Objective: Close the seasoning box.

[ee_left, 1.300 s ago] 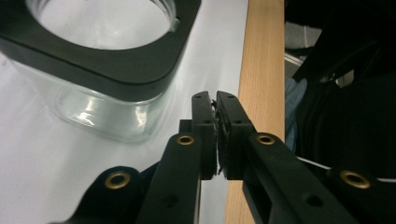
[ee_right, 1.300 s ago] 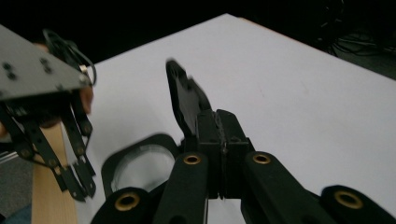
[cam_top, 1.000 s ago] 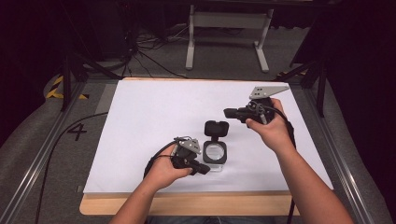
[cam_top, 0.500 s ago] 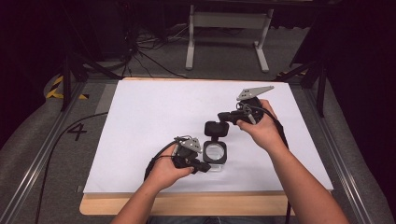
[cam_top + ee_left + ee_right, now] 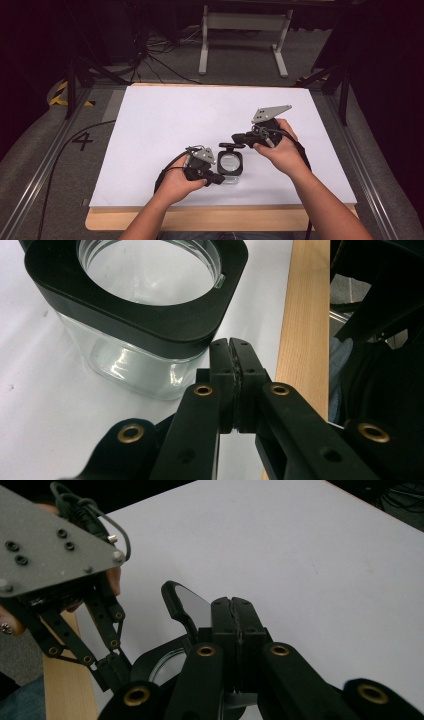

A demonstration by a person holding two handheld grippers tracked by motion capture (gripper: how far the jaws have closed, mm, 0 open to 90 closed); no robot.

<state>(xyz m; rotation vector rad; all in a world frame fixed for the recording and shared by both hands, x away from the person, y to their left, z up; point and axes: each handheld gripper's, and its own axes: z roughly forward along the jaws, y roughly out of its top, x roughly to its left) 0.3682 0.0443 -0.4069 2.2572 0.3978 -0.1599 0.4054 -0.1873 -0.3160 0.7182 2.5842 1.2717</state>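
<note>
Jar (image 5: 230,165): clear glass with a chunky black square collar, sat near the front of the white sheet, right between the two hands; mouth was wide open.
Lid (image 5: 232,146): black flap, tipped up at the jar's far edge; the right gripper view caught it (image 5: 181,601) just beside the jaw tips.
Left hand-held gripper (image 5: 231,347): jaws pressed fully together with nothing in them, tips right at the jar's (image 5: 140,300) collar corner; couldn't tell if actually touching.
Right hand-held gripper (image 5: 234,605): jaws also closed up tight, empty, poking in over the jar from the right.
Table (image 5: 210,220): wooden edge showed along the front, white sheet (image 5: 200,110) covering most of it.
</note>
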